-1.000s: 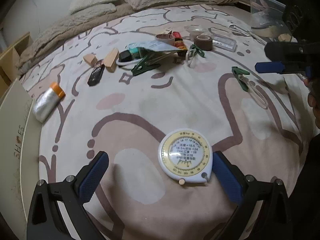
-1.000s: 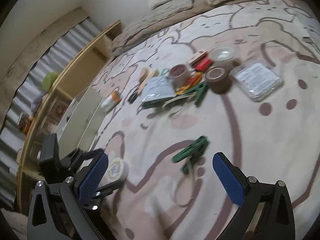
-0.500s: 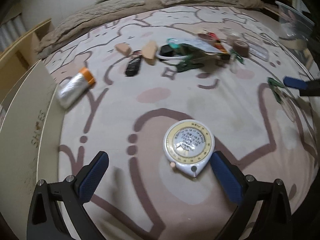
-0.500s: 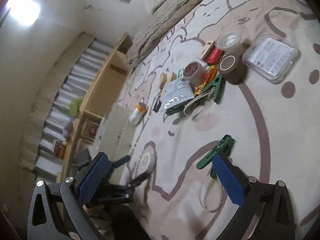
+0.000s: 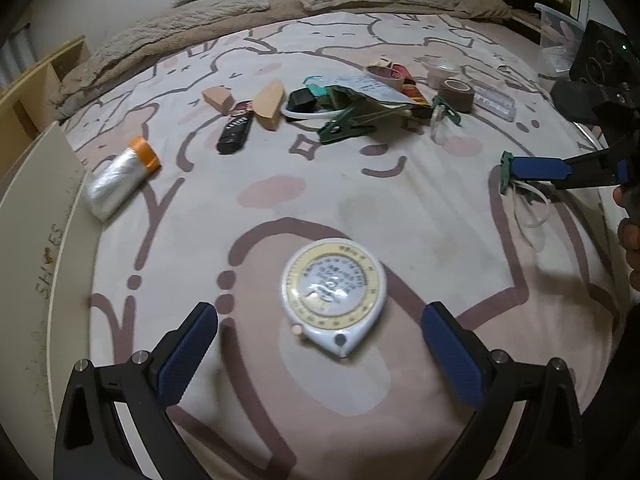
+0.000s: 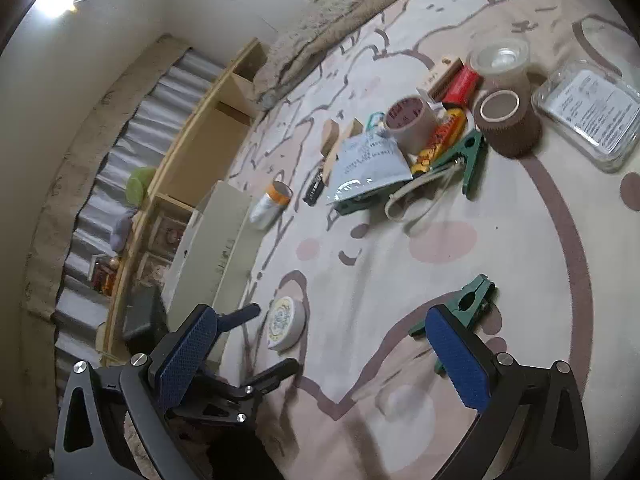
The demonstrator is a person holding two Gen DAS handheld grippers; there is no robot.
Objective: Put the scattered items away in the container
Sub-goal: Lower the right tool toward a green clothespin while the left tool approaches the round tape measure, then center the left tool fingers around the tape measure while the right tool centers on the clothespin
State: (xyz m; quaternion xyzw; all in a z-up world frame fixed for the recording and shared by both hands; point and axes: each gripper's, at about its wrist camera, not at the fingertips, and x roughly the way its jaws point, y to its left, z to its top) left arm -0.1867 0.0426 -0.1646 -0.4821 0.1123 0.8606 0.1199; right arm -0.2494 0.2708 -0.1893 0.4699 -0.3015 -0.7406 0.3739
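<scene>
A round white and yellow tape measure (image 5: pixel 334 292) lies flat on the patterned bedspread. My left gripper (image 5: pixel 320 332) is open, with the tape measure just ahead of its blue pads and between them. In the right wrist view the left gripper (image 6: pixel 274 338) straddles the tape measure (image 6: pixel 286 322). My right gripper (image 6: pixel 320 344) is open too, low over the bed. A green clip (image 6: pixel 468 304) with a white cord lies just beyond its right finger (image 6: pixel 452 344). A clear plastic bin (image 5: pixel 558 28) stands at the far right edge.
A heap lies mid-bed: tape rolls (image 6: pixel 506 122), a foil pouch (image 6: pixel 368 164), more green clips (image 5: pixel 344 128), wooden blocks (image 5: pixel 270 104), a black bar (image 5: pixel 236 132), a clear lidded box (image 6: pixel 592 112). A silver roll (image 5: pixel 118 180) lies left beside a beige shoe box (image 5: pixel 36 240).
The left gripper has swung left and closed in on the tape measure. The right gripper has dropped toward the lone green clip, which now sits by its right finger.
</scene>
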